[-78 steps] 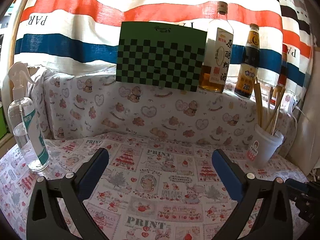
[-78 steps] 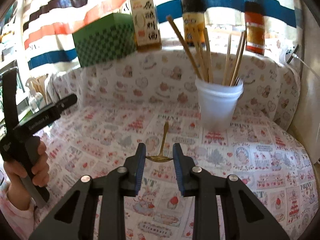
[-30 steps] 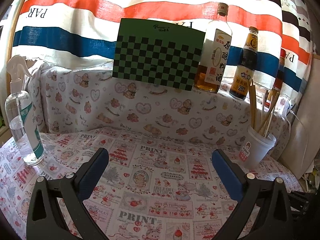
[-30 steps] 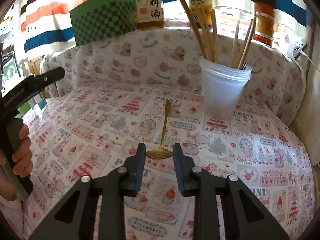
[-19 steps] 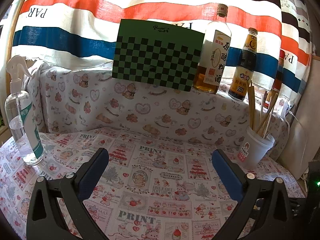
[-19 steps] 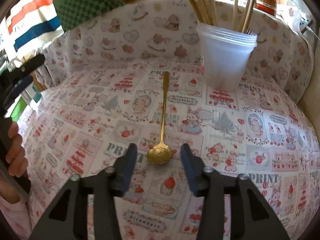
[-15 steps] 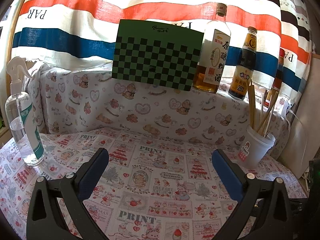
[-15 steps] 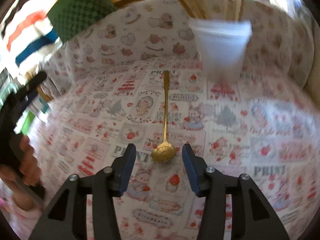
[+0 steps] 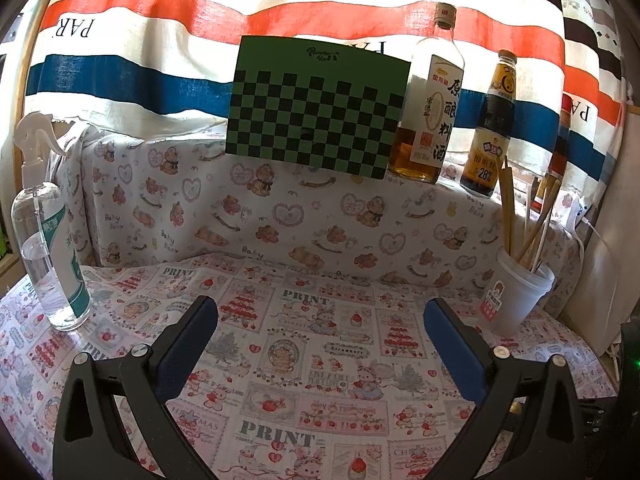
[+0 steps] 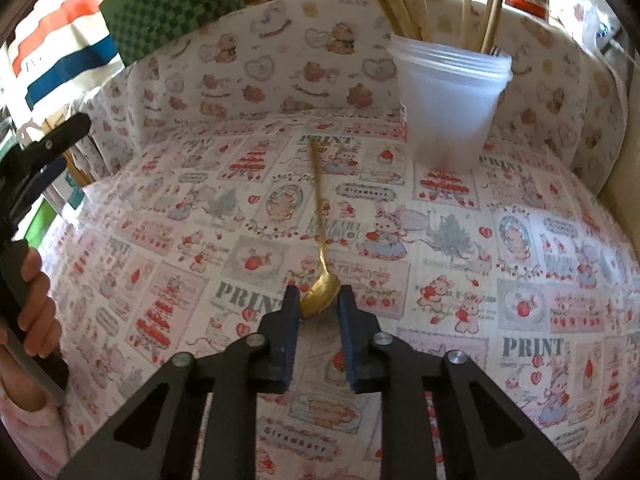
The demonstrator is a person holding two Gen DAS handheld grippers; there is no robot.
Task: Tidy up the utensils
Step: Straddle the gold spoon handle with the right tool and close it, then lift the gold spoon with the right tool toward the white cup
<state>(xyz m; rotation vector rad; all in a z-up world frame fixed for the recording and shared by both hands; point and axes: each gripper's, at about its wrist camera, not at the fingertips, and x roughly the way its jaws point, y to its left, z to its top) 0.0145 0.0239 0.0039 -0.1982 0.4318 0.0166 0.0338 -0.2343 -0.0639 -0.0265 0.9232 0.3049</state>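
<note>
A gold spoon (image 10: 319, 208) lies on the printed tablecloth (image 10: 520, 240), its handle pointing toward a white plastic cup (image 10: 450, 112) that holds several wooden chopsticks (image 10: 404, 8). My right gripper (image 10: 319, 300) points down at the spoon's bowl. Its jaws are closing, and both pads touch the sides of the bowl, which sits tilted between them. My left gripper (image 9: 320, 320) hovers wide open above the cloth with nothing between its fingers. From the left wrist view the cup (image 9: 520, 300) stands at the far right. A person's hand (image 10: 36, 308) holds the left gripper at the left edge.
A clear spray bottle (image 9: 48, 256) stands at the left. On the cloth-covered ledge at the back lean a green checkered board (image 9: 316, 108), a cooking wine bottle (image 9: 432, 120) and a dark sauce bottle (image 9: 488, 132). A pale wall (image 9: 600, 280) bounds the right side.
My right gripper's jaws widened around the spoon's bowl, then narrowed onto it, and the gripper tipped further down toward the cloth. The left gripper has stayed put.
</note>
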